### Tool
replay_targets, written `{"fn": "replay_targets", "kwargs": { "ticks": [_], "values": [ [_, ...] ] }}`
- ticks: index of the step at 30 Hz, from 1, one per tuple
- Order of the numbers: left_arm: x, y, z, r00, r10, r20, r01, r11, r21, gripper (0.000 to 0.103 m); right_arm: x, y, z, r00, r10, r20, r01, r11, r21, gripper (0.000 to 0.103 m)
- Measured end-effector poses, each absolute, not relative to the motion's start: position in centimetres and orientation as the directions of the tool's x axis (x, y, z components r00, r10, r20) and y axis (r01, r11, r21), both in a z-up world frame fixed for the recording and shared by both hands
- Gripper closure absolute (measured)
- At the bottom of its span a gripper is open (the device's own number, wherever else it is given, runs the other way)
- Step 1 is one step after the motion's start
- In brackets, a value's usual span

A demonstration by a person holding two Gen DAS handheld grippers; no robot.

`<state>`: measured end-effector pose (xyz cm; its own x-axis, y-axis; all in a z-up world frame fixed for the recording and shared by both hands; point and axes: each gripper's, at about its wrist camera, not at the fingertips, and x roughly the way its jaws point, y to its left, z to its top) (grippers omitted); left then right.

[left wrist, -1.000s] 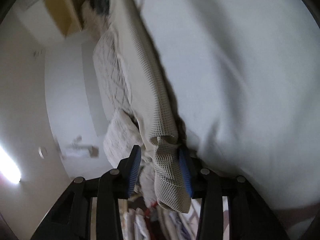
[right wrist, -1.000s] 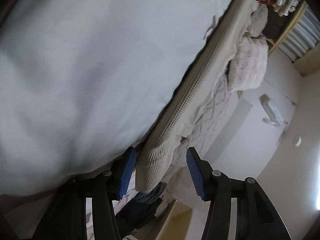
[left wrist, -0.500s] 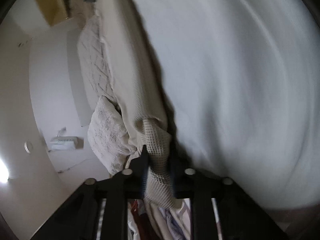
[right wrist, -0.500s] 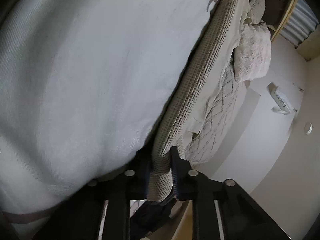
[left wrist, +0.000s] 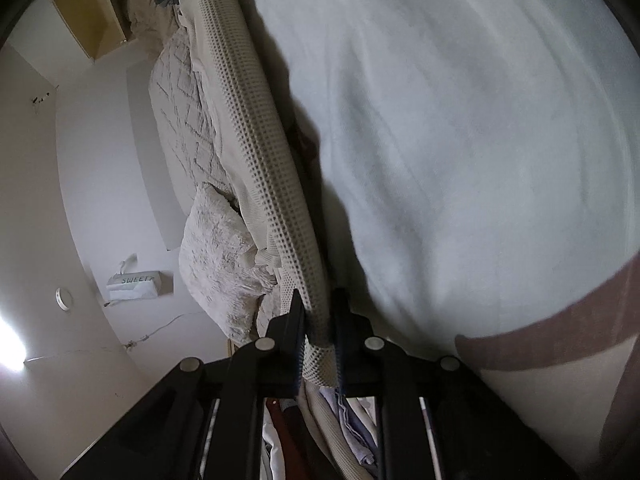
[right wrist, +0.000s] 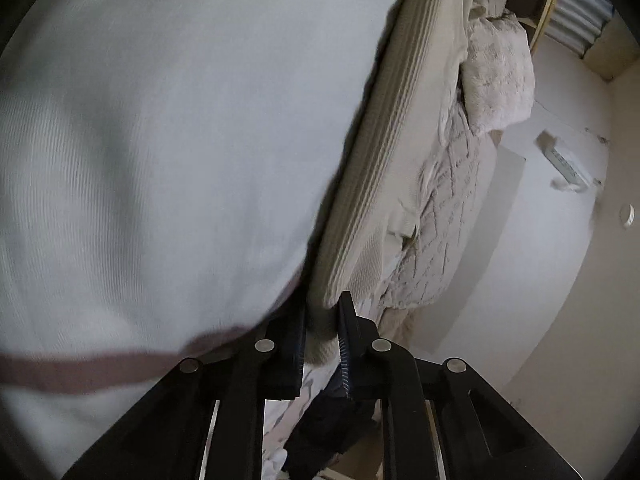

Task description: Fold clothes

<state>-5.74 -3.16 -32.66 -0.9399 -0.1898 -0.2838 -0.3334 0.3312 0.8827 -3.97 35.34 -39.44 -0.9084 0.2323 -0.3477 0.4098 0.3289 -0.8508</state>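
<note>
Fingers of my left gripper [left wrist: 319,330] and right gripper [right wrist: 322,326] are each pinching the beige waffle-knit garment [left wrist: 256,128], which is stretching between them beside a white shirt [left wrist: 460,140].

- From my left claw's camera I read "SWEET" on a pale rectangular box [left wrist: 134,285] by the white wall.
- The lettering after that word is unclear.

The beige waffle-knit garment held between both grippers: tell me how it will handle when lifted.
Probably floppy: the waffle-knit garment runs as a soft band from the left gripper, its end drooping behind the fingers. Likely grippy, given the bumpy weave. Seemingly fairly thick where the right gripper pinches it.
</note>
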Motion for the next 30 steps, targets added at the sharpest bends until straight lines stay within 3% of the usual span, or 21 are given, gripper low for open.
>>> {"fn": "replay_targets", "kwargs": {
  "ticks": [5, 7, 9, 11, 13, 18, 26, 30],
  "values": [
    [-5.9, -3.2, -33.0, -0.950, -0.192, -0.245, -0.299, 0.346, 0.889, 0.083, -3.7, 35.2, -39.6, -0.929, 0.207, -0.308, 0.364, 0.352, -0.862, 0.087],
    [-5.8, -3.1, -33.0, -0.959, -0.187, -0.211, -0.266, 0.355, 0.896, 0.075, -3.7, 35.0, -39.4, -0.937, 0.194, -0.292, 0.345, 0.364, -0.865, 0.078],
    [-5.6, -3.0, -33.1, -0.971, -0.171, -0.166, -0.220, 0.368, 0.904, 0.063, -3.7, 34.7, -39.3, -0.944, 0.181, -0.277, 0.326, 0.376, -0.867, 0.047],
    [-5.5, -2.9, -33.0, -0.974, -0.167, -0.152, -0.204, 0.365, 0.908, 0.063, -3.7, 34.5, -39.2, -0.951, 0.167, -0.261, 0.307, 0.388, -0.869, 0.038],
    [-5.5, -3.0, -32.7, -0.972, -0.166, -0.168, -0.216, 0.342, 0.914, 0.063, -3.7, 34.2, -39.0, -0.952, 0.155, -0.263, 0.303, 0.387, -0.871, 0.038],
    [-3.9, -3.0, -32.8, -0.972, -0.099, -0.214, -0.234, 0.306, 0.923, 0.063, -3.6, 33.7, -37.8, -0.920, 0.123, -0.373, 0.392, 0.303, -0.868, 0.038],
    [-7.0, -1.9, -33.7, -0.971, -0.158, -0.177, -0.219, 0.301, 0.928, 0.064, -5.6, 32.2, -40.7, -0.967, 0.085, -0.240, 0.253, 0.389, -0.886, 0.039],
    [-8.0, -1.7, -34.0, -0.969, -0.171, -0.181, -0.224, 0.284, 0.932, 0.071, -6.6, 32.0, -41.0, -0.968, 0.086, -0.236, 0.251, 0.360, -0.899, 0.059]
  ]
}}
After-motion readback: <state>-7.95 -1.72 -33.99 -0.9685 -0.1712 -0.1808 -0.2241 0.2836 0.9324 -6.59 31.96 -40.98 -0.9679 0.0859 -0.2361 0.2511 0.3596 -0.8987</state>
